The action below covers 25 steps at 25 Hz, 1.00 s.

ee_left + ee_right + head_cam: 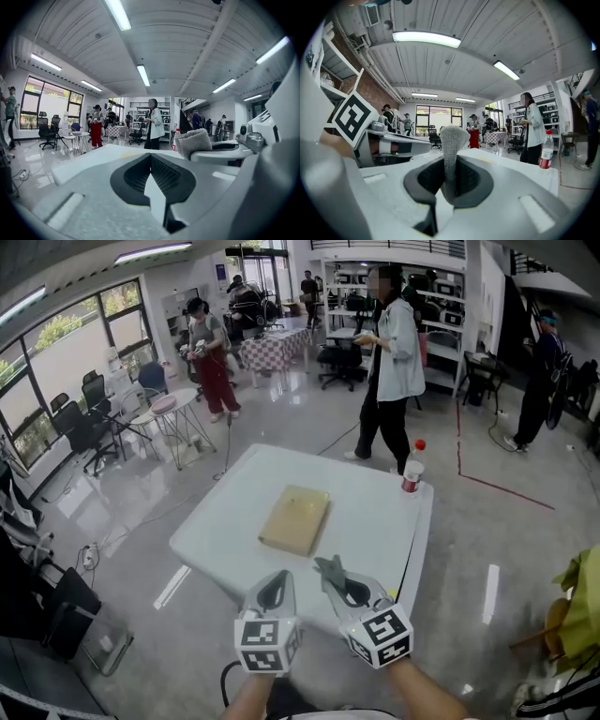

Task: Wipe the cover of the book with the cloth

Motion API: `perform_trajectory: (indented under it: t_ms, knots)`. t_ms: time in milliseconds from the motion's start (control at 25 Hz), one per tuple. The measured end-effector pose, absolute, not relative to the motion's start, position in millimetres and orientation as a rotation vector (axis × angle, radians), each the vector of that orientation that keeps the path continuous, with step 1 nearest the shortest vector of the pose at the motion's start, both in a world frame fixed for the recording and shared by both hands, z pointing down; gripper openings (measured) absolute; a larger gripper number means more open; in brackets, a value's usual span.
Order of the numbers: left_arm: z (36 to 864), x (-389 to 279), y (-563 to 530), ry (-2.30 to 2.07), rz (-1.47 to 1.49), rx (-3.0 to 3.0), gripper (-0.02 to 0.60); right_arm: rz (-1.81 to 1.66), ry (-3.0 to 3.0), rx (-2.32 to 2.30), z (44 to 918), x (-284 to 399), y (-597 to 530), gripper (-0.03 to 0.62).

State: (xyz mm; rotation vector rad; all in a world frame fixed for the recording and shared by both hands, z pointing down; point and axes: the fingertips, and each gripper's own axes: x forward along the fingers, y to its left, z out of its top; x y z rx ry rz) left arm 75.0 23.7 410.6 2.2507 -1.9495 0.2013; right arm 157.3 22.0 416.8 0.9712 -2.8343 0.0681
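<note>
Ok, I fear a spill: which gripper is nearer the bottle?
Right. The right gripper, gripping the cloth, is left of the bottle; the left gripper is farther left still.

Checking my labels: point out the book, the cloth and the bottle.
book (295,519): head view, middle of its tan cover.
cloth (451,143): right gripper view, grey fold standing up between the jaws.
bottle (412,471): head view, its body below the red cap.
</note>
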Motion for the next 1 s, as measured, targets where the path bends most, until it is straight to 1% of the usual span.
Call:
perform_trajectory:
  t_ms: [560, 800, 1000]
  knots:
    - [423.7, -5.3, -95.1, -1.683, 0.231, 2.381, 0.006, 0.127, -2.659, 1.168, 427.2, 74.4, -82.2, 0.029]
    - [427.2, -28.2, -129.7, -1.578, 0.251, 2.455, 0.006, 0.11, -2.586, 1.261, 430.4, 57.1, -120.3, 0.028]
    - [426.3, -41.0, -151.8, -1.495, 0.267, 2.519, 0.006, 0.051, -2.488, 1.309, 431.1, 57.0, -158.4, 0.028]
